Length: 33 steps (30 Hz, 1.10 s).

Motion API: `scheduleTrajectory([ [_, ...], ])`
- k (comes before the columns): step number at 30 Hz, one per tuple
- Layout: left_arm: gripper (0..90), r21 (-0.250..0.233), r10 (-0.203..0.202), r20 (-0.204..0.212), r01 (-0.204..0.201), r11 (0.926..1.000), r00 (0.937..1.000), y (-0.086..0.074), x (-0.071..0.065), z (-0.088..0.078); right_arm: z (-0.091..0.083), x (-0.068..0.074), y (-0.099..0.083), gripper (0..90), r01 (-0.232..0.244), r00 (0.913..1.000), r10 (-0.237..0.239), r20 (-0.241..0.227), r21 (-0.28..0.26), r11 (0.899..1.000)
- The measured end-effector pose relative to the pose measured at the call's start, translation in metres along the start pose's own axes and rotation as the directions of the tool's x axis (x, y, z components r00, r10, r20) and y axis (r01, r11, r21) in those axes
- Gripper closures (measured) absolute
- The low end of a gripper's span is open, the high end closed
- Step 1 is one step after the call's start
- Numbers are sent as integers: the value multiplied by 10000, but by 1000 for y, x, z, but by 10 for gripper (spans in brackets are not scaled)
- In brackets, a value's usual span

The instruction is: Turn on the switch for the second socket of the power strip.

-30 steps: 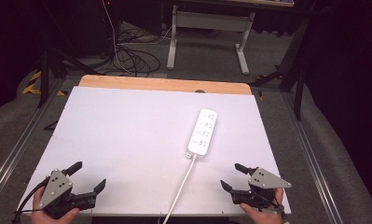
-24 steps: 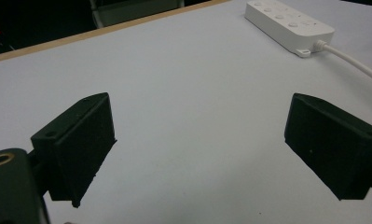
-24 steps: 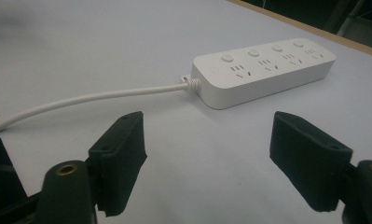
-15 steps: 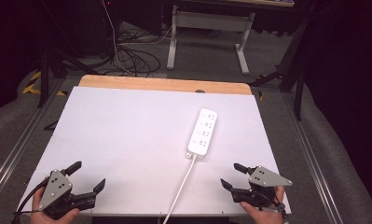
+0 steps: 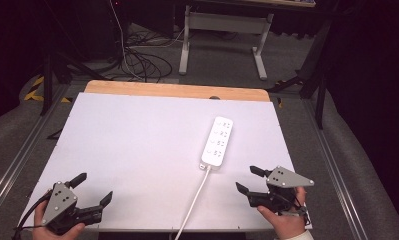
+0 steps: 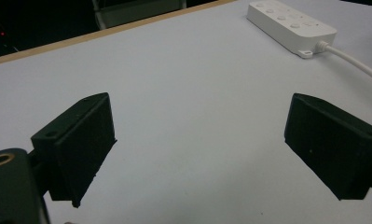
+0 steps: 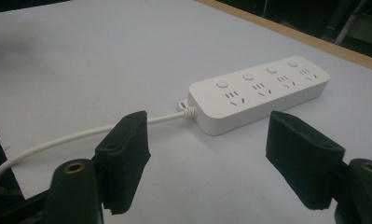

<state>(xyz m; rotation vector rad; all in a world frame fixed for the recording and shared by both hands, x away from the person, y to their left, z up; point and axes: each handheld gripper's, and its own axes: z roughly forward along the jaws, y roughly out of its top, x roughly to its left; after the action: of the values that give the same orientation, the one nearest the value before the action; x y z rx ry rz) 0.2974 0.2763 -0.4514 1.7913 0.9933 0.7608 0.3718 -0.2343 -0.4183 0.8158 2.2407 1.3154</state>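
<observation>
I hold the left gripper (image 5: 96,190) at the table's (image 5: 137,150) 7 o'clock, jaws spread, empty. The power strip (image 5: 217,141) lies flat at 2 o'clock from centre, sockets up for access. The right gripper (image 5: 250,179) at 5 o'clock faces it, having just narrowed slightly, nothing between its jaws. The strip's cord (image 5: 194,202) leaves the near edge, plug unseen.

- The left gripper (image 5: 94,189) has a black body topped by a grey three-cornered plate with small dark screw holes.
- The right gripper (image 5: 249,179) is built the same, with a black cable at the wrist.
- The fingers (image 7: 125,158) are black, blocky wedges with flat pads.
- Brass-ringed holes sit at the finger bases.
</observation>
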Motion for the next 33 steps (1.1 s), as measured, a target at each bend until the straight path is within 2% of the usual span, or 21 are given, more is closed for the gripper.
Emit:
scheduleTrajectory([
  [11, 93, 18, 41, -8, -41, 10000, 10000, 0, 0, 0, 10, -3, 28, 302, 285, 9996, -285, -34, 147, 9995],
  [13, 94, 24, 58, -20, -58, 10000, 10000, 0, 0, 0, 11, -4, 30, 305, 270, 9996, -269, -66, 142, 9995],
  [16, 96, 39, 72, -17, -72, 10000, 10000, 0, 0, 0, 15, -8, 36, 307, 30, 9993, -31, -360, -18, 10000],
  [28, 97, 58, 95, -24, -95, 9999, 10000, 0, 0, 0, 29, -18, 53, 316, 61, 9995, -58, -296, 98, 9999],
  [33, 100, 72, 133, 14, -134, 9999, 9999, 0, 0, 0, 37, -21, 62, 316, 28, 9987, -26, -504, 57, 10000],
])
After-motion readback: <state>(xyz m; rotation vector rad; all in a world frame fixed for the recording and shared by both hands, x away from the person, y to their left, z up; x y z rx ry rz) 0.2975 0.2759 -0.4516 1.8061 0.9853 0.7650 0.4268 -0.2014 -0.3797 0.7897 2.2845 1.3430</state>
